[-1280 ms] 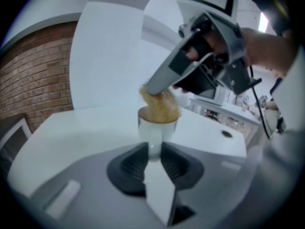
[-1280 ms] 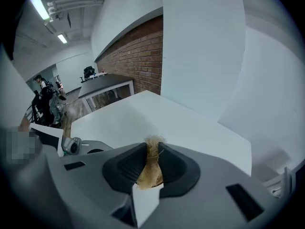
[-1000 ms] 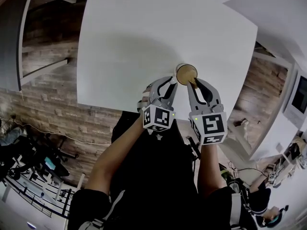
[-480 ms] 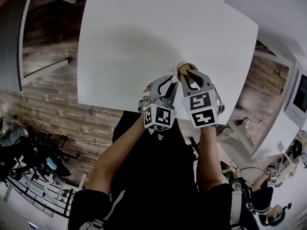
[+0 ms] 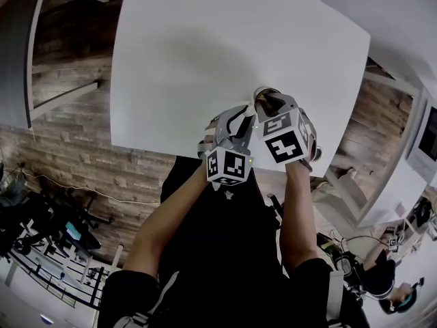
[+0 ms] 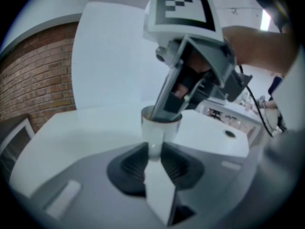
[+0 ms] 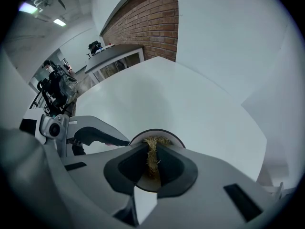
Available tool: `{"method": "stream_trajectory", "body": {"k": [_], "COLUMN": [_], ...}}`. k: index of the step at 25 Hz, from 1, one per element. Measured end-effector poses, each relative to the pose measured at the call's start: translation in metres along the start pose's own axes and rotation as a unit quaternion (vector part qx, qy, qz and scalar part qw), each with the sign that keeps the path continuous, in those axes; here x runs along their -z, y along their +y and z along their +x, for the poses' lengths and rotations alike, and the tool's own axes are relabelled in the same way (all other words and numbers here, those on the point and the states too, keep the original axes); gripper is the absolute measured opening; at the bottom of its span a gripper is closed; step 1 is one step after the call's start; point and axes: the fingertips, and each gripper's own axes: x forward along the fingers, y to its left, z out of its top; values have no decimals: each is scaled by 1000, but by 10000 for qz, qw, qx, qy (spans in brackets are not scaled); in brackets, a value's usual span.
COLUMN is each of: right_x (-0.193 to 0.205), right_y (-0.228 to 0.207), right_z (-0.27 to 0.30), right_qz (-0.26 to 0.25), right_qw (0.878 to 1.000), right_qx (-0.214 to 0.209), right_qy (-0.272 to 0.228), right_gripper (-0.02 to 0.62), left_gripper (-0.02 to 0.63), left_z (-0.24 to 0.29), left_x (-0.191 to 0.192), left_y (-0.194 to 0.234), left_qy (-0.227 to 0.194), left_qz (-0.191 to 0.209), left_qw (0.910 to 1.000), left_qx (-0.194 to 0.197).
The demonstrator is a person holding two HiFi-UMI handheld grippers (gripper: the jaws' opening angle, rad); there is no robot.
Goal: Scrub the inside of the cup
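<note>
A white cup (image 5: 260,93) stands on the white table (image 5: 225,46) near its front edge. My left gripper (image 5: 247,115) is shut on the cup's near side; in the left gripper view the cup (image 6: 161,130) sits between its dark pads. My right gripper (image 5: 268,102) points steeply down into the cup's mouth. Its jaws have just been closing and are shut on a straw-coloured fibre scrubber (image 7: 152,155), which sits inside the cup's rim (image 7: 167,132). The right gripper (image 6: 167,114) hides the cup's inside. One finger of the left gripper (image 7: 100,133) shows beside the cup.
The table's front edge (image 5: 177,157) runs just under both grippers, with the person's dark clothes below it. A brick wall (image 7: 147,27) lies beyond the table. A white counter with a round hole (image 6: 229,134) stands to the right. Chairs and gear (image 5: 48,238) crowd the floor at left.
The right gripper tipped over from a slant to nearly straight down and sank into the cup, covering its brown inside. The left gripper and the cup stayed still.
</note>
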Motion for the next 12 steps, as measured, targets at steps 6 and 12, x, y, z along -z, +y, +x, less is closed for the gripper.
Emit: {"method": "stream_trajectory", "body": {"k": [6,12], "right_x": [-8,-9], "right_y": [-3,-18], "right_z": [-28,-65], "right_qz": [57,262], "right_qw": [9989,9940], "right_qx": [28,248], "right_qy": [-466,-1033], "right_gripper": [44,44], "left_gripper": [77,78], "left_z": [0,1], "left_x": [1,-1], "left_y": [-1,-1], "left_qy": [41,37], "left_qz": [-82,-8], "left_qw": [10000,10000], "left_qx": [25,20]}}
